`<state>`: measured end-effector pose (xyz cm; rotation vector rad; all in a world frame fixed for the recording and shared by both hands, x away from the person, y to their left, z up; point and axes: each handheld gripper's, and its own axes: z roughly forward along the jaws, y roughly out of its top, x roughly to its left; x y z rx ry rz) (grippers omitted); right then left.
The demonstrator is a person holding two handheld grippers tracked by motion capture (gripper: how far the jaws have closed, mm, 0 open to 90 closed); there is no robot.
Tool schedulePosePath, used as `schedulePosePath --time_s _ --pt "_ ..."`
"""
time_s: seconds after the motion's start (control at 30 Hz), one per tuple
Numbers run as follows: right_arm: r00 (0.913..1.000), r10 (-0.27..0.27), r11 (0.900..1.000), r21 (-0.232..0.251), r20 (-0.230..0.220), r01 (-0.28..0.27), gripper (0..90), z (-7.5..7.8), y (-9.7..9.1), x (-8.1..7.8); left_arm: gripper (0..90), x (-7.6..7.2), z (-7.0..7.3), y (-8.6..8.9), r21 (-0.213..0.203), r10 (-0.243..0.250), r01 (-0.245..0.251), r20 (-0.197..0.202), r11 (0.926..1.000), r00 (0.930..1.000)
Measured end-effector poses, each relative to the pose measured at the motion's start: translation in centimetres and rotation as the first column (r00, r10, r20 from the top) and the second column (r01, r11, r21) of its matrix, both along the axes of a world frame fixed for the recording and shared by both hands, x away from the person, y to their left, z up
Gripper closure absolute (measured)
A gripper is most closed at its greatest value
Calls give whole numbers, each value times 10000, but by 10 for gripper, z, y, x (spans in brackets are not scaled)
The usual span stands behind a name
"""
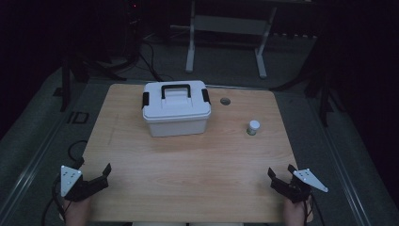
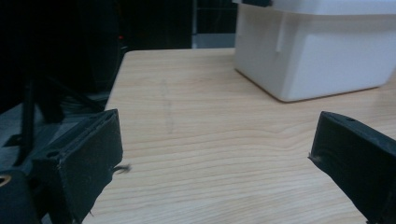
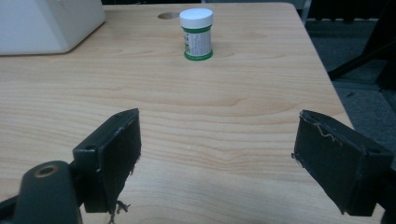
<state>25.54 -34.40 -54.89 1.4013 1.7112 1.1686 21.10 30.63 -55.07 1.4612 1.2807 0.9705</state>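
Start position, nothing grasped yet. Left gripper [image 1: 104,175] and right gripper [image 1: 277,178] rest at the near corners of the worktop [image 1: 188,188], fingers [image 3: 109,154] spread wide and empty on both.

White storage box [image 1: 176,109] sits toward the far left-centre, lid shut, black handle lying flat, black latches at both ends. Small jar [image 1: 253,127] stands upright to its right, well apart from it; white cap, green label.

Judgement: approach step pending. The jar lies straight ahead of the right gripper; the next move calls for a forward reach, fingers kept wide to straddle it.
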Motion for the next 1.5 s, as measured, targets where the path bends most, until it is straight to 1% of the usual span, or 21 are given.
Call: schedulePosePath --time_s 0.1,0.17,0.23,0.33,0.43,0.53,0.6,0.63,0.67,0.73,0.8,0.83,0.9,0.93,1.03,1.07,1.17,1.2,1.3,1.43,1.5 --pt "9999 85 10000 -18 -83 -85 146 0 1 0 21 0 0 2 -86 1 -1 -26 10000 10000" --pt "9998 163 9998 -102 -115 -164 146 1 2 1 21 1 1 3 132 49 -46 -253 9999 9997" --pt "9996 278 9996 -86 -103 -279 147 2 2 1 21 1 2 4 127 83 -79 -319 9999 9995" --pt "9994 344 9993 -153 -93 -346 146 5 3 2 21 3 2 8 -376 -166 154 -329 9992 9993" --pt "9989 476 9987 -180 3 -476 146 10 7 5 21 6 5 12 -801 -348 292 -685 9964 9970" --pt "9965 793 9968 67 -251 -792 146 14 13 11 21 6 10 11 -711 82 -114 -452 9974 9989" --pt "9959 826 9966 20 -361 -826 146 15 15 13 21 6 10 11 -711 82 -114 -452 9974 9989" --pt "9948 994 9951 15 -242 -994 125 18 21 18 21 9 15 8 -775 -169 159 -118 9969 9998" --pt "9936 1082 9941 12 -309 -1083 125 20 24 20 21 10 15 7 -830 -373 356 -192 9959 9991" --pt "9886 1483 9885 325 -275 -1474 125 24 28 24 21 15 15 4 -863 -731 697 -366 9938 9967" --pt "9856 1651 9856 433 -354 -1635 125 26 31 27 21 15 15 4 -863 -731 697 -366 9938 9967" --pt "9797 1969 9800 389 -374 -1954 126 29 38 32 21 23 14 -2 -779 -1127 1072 -696 9912 9912" --pt "9745 2201 9753 280 -437 -2190 139 32 44 36 21 27 15 -6 -673 -1145 1094 -768 9917 9904" --pt "9720 2314 9728 170 -417 -2309 145 33 48 38 21 30 15 -7 -786 -1406 1343 -810 9878 9867" --pt "9600 2740 9616 -2 -570 -2744 145 36 61 47 21 38 16 -10 -850 -1612 1534 -952 9845 9823" --pt "9577 2827 9591 -14 -537 -2832 145 37 64 50 21 41 16 -11 -786 -1544 1470 -994 9860 9830" --pt "9538 2961 9544 -232 -501 -2975 144 39 75 59 21 50 16 -14 -730 -1798 1719 -1213 9824 9762" --pt "9535 2977 9538 -288 -476 -2992 144 40 77 63 21 53 16 -14 -711 -1974 1894 -1305 9793 9716" --pt "9483 3132 9485 -323 -519 -3151 144 42 84 74 21 63 17 -16 -733 -2111 2023 -1460 9766 9665" --pt "9422 3282 9424 -443 -683 -3315 144 43 94 91 21 76 18 -17 -751 -2073 1978 -1528 9774 9663" --pt "9438 3228 9428 -637 -711 -3272 149 43 99 98 24 82 19 -19 -628 -2024 1948 -1576 9788 9665"
